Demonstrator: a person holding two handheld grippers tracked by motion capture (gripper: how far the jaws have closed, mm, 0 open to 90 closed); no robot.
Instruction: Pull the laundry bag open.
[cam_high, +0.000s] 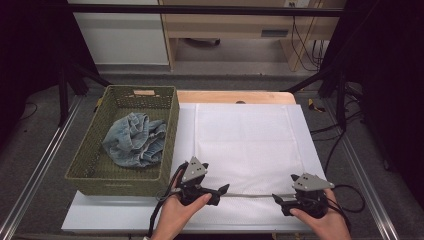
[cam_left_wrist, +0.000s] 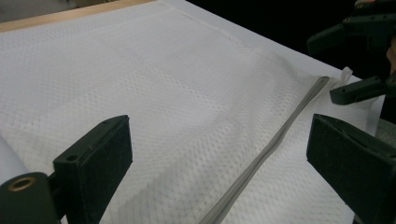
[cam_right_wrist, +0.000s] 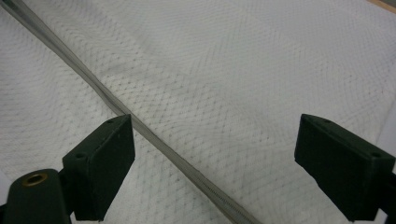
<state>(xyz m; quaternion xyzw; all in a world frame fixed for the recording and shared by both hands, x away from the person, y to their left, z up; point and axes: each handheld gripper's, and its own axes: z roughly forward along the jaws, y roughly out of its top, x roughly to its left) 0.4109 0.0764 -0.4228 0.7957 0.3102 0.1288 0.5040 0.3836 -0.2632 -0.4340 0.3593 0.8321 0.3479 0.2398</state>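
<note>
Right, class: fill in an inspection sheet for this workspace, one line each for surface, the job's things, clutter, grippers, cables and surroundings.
Surface: table under a white sheet, wooden edge at the far side.
Job's things: white mesh laundry bag lies flat; its grey zipper runs along the near edge.
Clutter: green woven basket at left, holding crumpled denim garment.
Grippers: left gripper and right gripper both open at the zipper's ends, nothing between the fingers.
Cables: black cable trails from the left gripper; more cables on the floor at right.
Surroundings: black frame posts, wooden furniture behind.
</note>
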